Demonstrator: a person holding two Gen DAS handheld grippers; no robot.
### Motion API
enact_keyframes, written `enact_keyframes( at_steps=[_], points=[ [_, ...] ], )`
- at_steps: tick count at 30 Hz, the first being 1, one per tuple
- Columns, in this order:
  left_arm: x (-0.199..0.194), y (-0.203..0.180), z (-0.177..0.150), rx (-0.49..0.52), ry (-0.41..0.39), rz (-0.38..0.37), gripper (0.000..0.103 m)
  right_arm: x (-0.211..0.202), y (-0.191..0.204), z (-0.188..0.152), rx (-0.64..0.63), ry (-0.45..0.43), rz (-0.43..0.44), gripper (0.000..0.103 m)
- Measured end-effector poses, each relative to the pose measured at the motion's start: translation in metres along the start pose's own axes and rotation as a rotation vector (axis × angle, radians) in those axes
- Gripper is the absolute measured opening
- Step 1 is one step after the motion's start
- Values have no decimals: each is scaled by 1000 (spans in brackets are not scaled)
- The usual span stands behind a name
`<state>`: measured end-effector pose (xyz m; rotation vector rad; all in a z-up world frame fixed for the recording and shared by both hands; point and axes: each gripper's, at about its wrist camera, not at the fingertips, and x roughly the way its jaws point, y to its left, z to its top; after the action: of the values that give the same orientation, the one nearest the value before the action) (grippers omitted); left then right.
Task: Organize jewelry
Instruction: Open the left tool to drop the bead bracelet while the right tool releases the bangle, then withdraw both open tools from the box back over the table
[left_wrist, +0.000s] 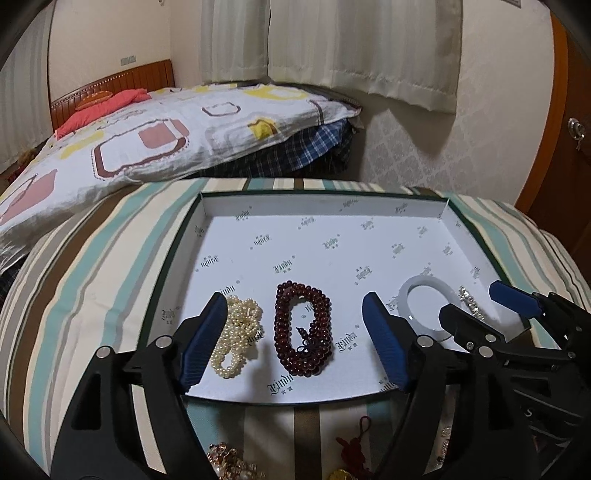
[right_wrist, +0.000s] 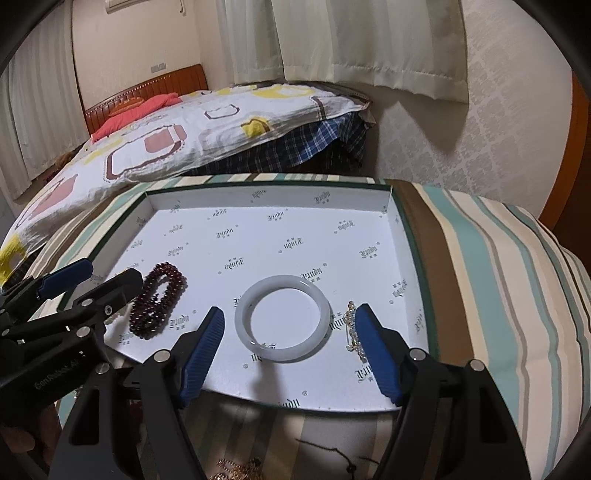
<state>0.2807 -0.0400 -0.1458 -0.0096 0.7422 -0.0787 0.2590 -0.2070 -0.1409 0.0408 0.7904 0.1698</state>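
Hovering over the tray (left_wrist: 472, 236), both grippers' jaws are being held released, empty; the dark bead bracelet (left_wrist: 303, 328) could be snagged and dragged.

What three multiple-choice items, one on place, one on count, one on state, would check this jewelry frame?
1. Where does the white bangle lie?
A. In the tray
B. On the bed
C. In the right tongs

2. How many pieces lie in the tray?
A. Two
B. Four
C. Six

3. How do the left tongs stand?
A. Shut on the dark red beads
B. Open, holding nothing
C. Out of view

Key: 1 A, the bangle rests flat on the tray's white floor. 2 B, the pearl strand, dark red beads, bangle and sparkly chain. 3 B, neither pad presses on the beads.
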Motion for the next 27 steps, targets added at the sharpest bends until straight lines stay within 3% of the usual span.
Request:
enact_keyframes(
  at_steps=[11,27],
  points=[
    [-51,6,-13,-13,-107,5,78,-36,-3,-16,19,-48,-7,71],
    [-109,32,-64,-50,-140,56,78,-86,0,-68,41,-98,-45,71]
  ],
)
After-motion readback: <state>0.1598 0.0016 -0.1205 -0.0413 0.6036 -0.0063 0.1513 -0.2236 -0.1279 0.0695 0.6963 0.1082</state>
